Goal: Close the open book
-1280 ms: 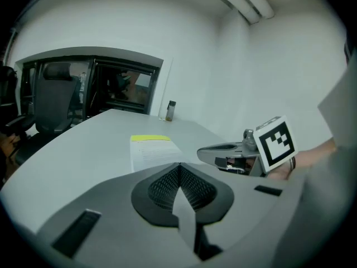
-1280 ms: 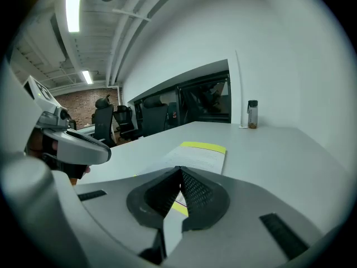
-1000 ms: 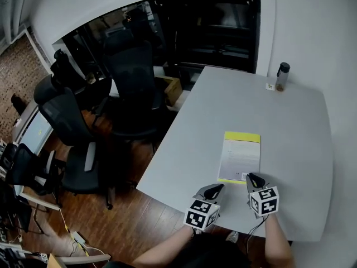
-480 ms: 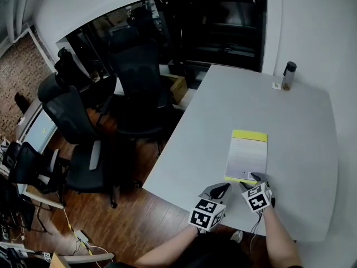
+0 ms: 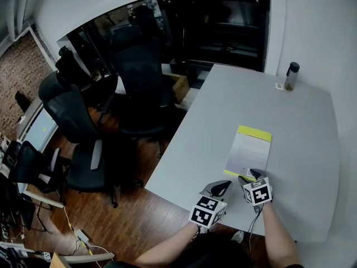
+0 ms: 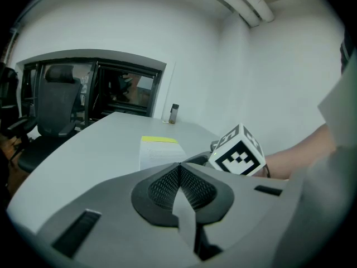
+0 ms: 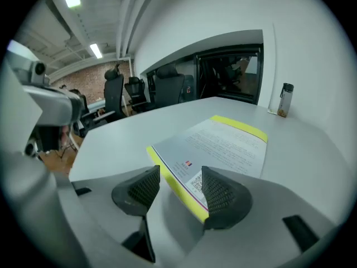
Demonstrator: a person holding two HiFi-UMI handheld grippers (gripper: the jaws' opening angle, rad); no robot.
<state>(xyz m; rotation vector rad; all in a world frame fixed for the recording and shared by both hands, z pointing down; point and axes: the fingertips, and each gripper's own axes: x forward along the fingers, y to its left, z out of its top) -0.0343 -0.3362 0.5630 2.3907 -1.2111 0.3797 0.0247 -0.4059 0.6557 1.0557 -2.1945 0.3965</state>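
Observation:
The book (image 5: pixel 249 152) lies flat on the grey table (image 5: pixel 301 121), a printed white page up and yellow showing at its near and far edges. My right gripper (image 5: pixel 251 175) is at its near edge and open. In the right gripper view the yellow near corner of the book (image 7: pixel 223 144) sits between the spread jaws of the right gripper (image 7: pixel 179 186), and the pads are not pressing it. My left gripper (image 5: pixel 223 184) hovers just left of the right one, off the book. In the left gripper view the left gripper (image 6: pixel 179 169) is shut on nothing, with the book (image 6: pixel 159 149) ahead.
A dark bottle (image 5: pixel 290 76) stands at the table's far right corner, next to a small white item. Black office chairs (image 5: pixel 134 82) crowd the left side beside the table's left edge. The table's front edge lies just under both grippers.
My right gripper has opened from shut and moved forward and down onto the book's near edge. The left gripper has stayed where it was.

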